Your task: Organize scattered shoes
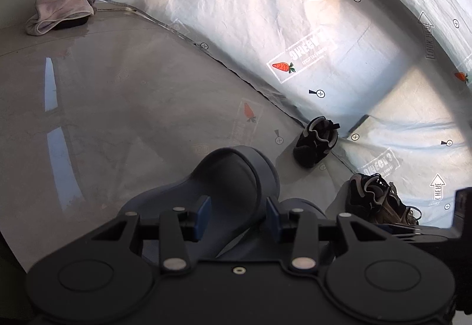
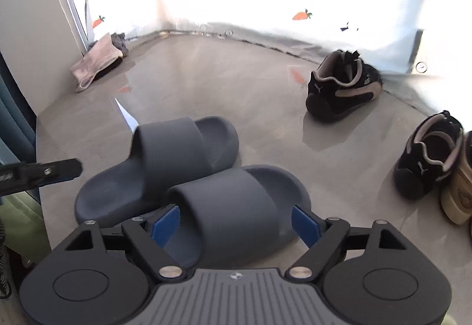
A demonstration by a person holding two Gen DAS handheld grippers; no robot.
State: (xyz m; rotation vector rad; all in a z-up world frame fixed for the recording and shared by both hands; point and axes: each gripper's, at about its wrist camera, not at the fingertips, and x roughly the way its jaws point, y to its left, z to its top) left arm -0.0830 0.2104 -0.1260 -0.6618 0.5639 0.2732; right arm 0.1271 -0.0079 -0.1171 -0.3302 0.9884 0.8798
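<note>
The right gripper (image 2: 236,220) stands with its jaws spread wide on either side of a dark grey moulded foam slide (image 2: 236,201), its blue pads clear of the strap. Beside it, touching, lies the matching second grey slide (image 2: 165,157), so this pair looks gathered. The left gripper (image 1: 238,214) has its jaws partly open around that slide's strap; whether they press it I cannot tell. Further off, one black suede sneaker (image 2: 342,89) sits alone and its mate (image 2: 427,157) stands beside a tan shoe (image 2: 460,192): still to be paired.
</note>
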